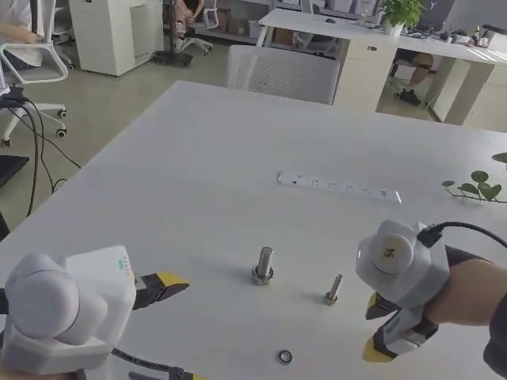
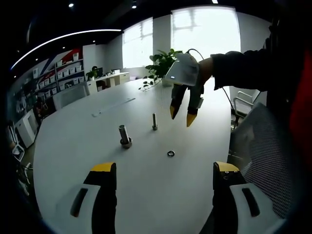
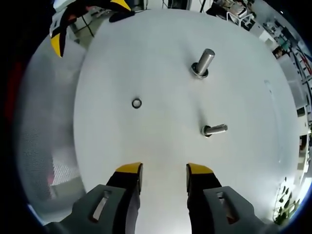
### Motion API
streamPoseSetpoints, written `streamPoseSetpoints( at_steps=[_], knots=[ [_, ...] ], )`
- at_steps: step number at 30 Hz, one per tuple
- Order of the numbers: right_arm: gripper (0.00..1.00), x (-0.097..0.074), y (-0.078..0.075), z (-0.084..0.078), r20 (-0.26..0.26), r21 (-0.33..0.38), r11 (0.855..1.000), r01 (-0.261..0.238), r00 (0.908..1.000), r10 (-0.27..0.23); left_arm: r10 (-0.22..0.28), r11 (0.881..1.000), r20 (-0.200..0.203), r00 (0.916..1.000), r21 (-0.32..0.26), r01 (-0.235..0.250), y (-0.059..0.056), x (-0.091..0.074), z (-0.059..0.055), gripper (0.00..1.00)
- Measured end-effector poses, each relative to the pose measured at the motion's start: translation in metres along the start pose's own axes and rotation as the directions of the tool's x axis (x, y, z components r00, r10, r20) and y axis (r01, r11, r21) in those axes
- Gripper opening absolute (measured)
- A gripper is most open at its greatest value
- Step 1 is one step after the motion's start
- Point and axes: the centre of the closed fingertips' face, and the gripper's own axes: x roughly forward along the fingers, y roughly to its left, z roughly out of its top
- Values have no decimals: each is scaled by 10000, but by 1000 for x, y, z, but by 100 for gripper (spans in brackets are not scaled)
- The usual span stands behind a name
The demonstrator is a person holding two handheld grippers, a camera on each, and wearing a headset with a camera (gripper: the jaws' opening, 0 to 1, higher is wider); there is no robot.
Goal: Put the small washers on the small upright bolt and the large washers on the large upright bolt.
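The large upright bolt stands mid-table with a wider ring at its base. The small upright bolt is to its right. One small dark washer lies flat on the table in front of both. My left gripper is at the lower left, open and empty, its jaws wide apart, with the washer just ahead. My right gripper hovers right of the washer, tips pointing down, open and empty. Below it lie the washer, large bolt and small bolt.
A white power strip lies further back on the white table. Plant leaves reach in at the right edge. A mesh chair stands at the table's far side. A cable runs from the right gripper.
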Motion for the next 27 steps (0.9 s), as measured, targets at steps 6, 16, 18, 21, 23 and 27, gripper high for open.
streamPoseSetpoints(
  at_steps=[6,16,18,21,23,27],
  knots=[
    [38,2,10,14,142,-251,9996,-147,9998,150,24,10000,34,10000,29,-24,0,-2,1,81],
    [38,10,24,49,341,-1004,9937,-487,9980,524,43,10000,44,10000,62,-43,-1,-2,1,81],
    [37,13,25,55,327,-1143,9919,-558,9977,599,29,10000,47,10000,43,-29,-1,-3,1,81],
    [37,17,28,63,301,-1407,9880,-636,9972,684,48,10000,46,10000,41,-48,-1,-3,1,81],
    [37,20,30,68,268,-1551,9854,-704,9968,754,60,10000,44,10000,42,-60,-1,-3,1,81],
    [36,24,32,72,221,-1692,9825,-777,9963,826,73,10000,59,10000,21,-73,-1,-3,1,81]
  ],
)
